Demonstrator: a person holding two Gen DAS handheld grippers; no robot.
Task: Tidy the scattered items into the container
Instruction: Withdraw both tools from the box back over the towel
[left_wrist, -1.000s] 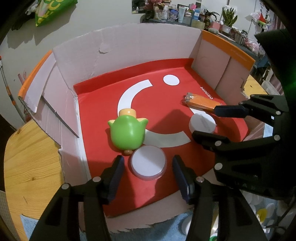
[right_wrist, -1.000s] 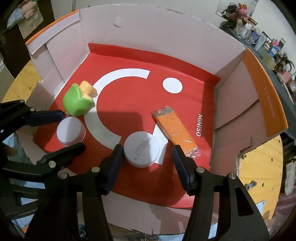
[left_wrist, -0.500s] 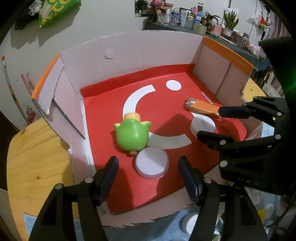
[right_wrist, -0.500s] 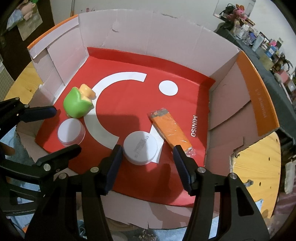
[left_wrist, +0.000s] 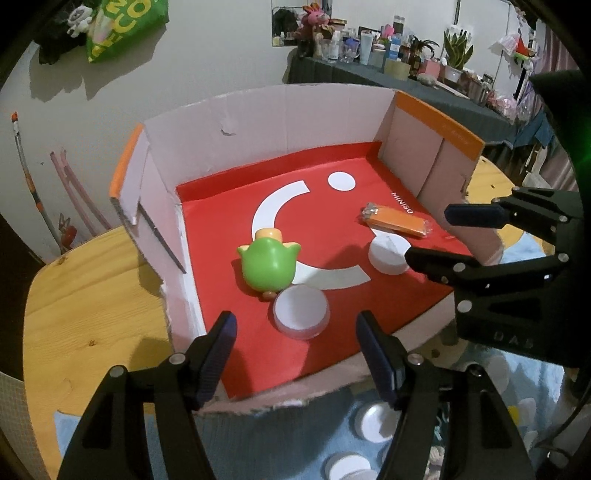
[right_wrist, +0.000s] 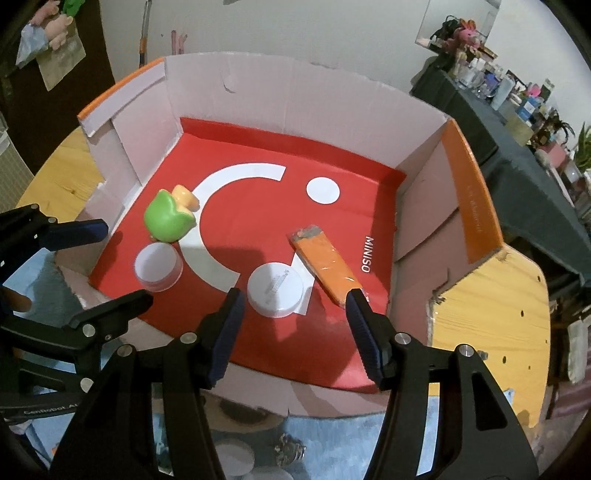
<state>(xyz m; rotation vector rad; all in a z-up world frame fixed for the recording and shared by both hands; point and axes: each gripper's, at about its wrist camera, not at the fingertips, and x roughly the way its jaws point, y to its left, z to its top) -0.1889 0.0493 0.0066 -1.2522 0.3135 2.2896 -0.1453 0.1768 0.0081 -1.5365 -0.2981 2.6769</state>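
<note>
An open cardboard box (left_wrist: 258, 122) (right_wrist: 295, 107) with a red floor holds a green bird toy (left_wrist: 267, 264) (right_wrist: 168, 216), a clear round jar with a white lid (left_wrist: 301, 310) (right_wrist: 157, 266), a white round tin (left_wrist: 388, 253) (right_wrist: 276, 290) and an orange packet (left_wrist: 397, 221) (right_wrist: 327, 267). My left gripper (left_wrist: 295, 349) is open and empty above the box's near edge, in front of the jar. My right gripper (right_wrist: 293, 334) is open and empty above the near edge, in front of the tin. Each gripper shows in the other's view (left_wrist: 443, 236) (right_wrist: 122, 264).
The box stands on a round wooden table (left_wrist: 81, 314) (right_wrist: 491, 325). Loose white lids (left_wrist: 373, 422) (right_wrist: 232, 461) lie on a blue patterned cloth in front of the box. A cluttered dark shelf (left_wrist: 406, 70) stands by the back wall.
Both grippers have pulled back and up from the box floor, leaving the jar and tin inside. Both stay open.
</note>
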